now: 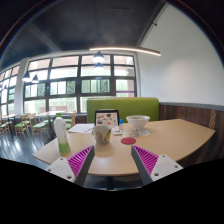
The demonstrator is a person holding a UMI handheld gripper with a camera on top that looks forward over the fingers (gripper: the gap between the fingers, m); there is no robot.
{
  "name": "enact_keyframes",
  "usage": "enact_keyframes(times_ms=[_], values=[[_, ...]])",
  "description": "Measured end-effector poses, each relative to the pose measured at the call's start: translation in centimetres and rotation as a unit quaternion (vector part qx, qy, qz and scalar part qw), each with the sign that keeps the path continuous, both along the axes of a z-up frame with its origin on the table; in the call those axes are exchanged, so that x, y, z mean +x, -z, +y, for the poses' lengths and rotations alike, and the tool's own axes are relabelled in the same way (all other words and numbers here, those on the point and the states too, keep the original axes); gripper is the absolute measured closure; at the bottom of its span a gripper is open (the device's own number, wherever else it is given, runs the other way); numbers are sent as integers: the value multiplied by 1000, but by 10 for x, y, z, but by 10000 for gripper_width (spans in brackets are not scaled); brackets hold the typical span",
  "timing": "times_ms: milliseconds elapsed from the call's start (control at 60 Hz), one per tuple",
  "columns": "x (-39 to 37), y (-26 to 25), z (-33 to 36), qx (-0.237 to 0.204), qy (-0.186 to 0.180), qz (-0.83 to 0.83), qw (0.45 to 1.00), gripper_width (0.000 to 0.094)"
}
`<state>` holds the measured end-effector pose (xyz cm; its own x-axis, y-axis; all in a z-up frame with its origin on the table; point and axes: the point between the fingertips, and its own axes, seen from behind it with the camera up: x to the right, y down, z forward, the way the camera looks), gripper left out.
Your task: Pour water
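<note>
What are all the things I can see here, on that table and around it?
Table: one, light wood, under and ahead of the fingers.
Cup: one, pale, just ahead of the fingers.
Bottle: one, green with a pale top, left of the cup.
Coaster: one, red, right of the cup.
Bowl: one, white, beyond the coaster.
Bench back: one, green, behind the table.
Windows: a wide row, behind the bench.
Ceiling light: one, long, overhead.
Gripper: one, open, magenta pads, holding nothing.
</note>
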<state>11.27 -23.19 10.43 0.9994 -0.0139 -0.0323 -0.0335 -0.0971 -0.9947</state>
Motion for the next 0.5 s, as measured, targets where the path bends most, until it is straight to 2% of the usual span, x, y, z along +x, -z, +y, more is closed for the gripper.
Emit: enact_keyframes(times_ms=[250, 350, 467, 500], values=[[-10, -3, -4, 2, -7, 1, 1000, 125], [-21, -5, -4, 6, -21, 5, 1000, 122], [-52, 2, 4, 2, -40, -3, 999, 122], [-81, 8, 10, 2, -44, -6, 999, 125]])
